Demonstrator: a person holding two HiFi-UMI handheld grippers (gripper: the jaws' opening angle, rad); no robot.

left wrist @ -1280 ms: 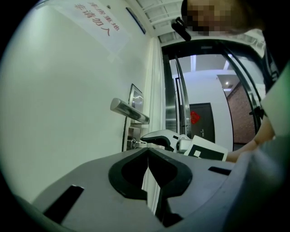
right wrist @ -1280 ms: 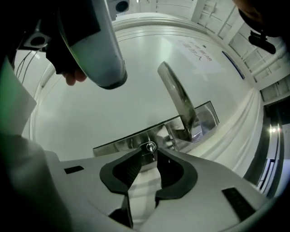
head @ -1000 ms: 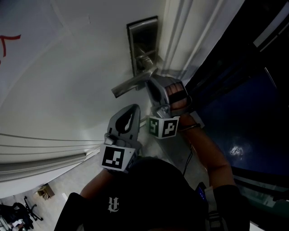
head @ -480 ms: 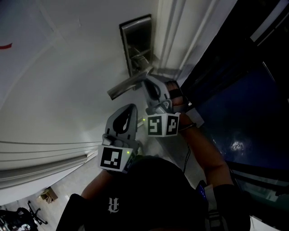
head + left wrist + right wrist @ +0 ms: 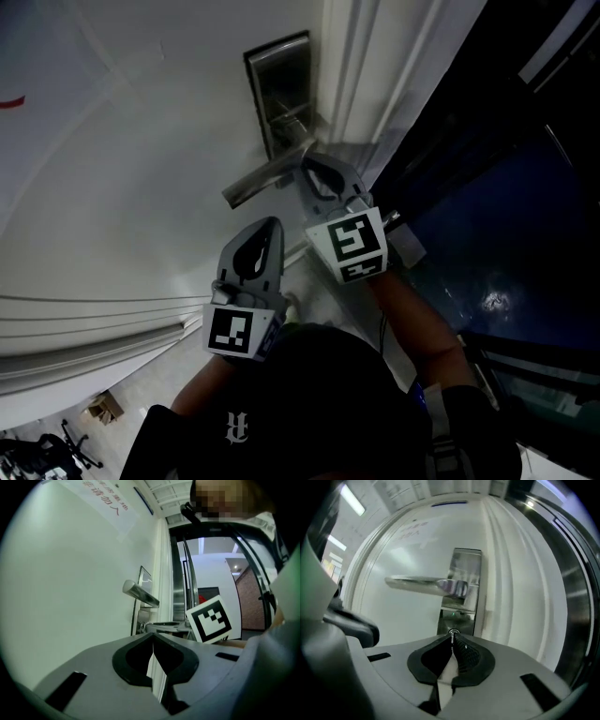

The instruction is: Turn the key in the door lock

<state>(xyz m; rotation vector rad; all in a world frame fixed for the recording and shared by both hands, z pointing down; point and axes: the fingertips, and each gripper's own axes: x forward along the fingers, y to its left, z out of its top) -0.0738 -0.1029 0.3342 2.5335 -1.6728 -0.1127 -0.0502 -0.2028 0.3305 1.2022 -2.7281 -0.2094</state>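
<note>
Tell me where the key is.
In the right gripper view, the key sits centre frame, pinched by the right tool, in the lock plate below the lever handle.

- The right gripper (image 5: 314, 173) reaches just below the lock plate (image 5: 281, 94), its jaws pinched together on the key (image 5: 452, 633), with the right forearm (image 5: 412, 309) trailing behind.
- The left gripper (image 5: 267, 230) hangs farther below the lock plate, jaws together, holding nothing.

The paper sign (image 5: 107, 499) on the door (image 5: 70, 602) bears red Chinese characters, not clearly legible.
</note>
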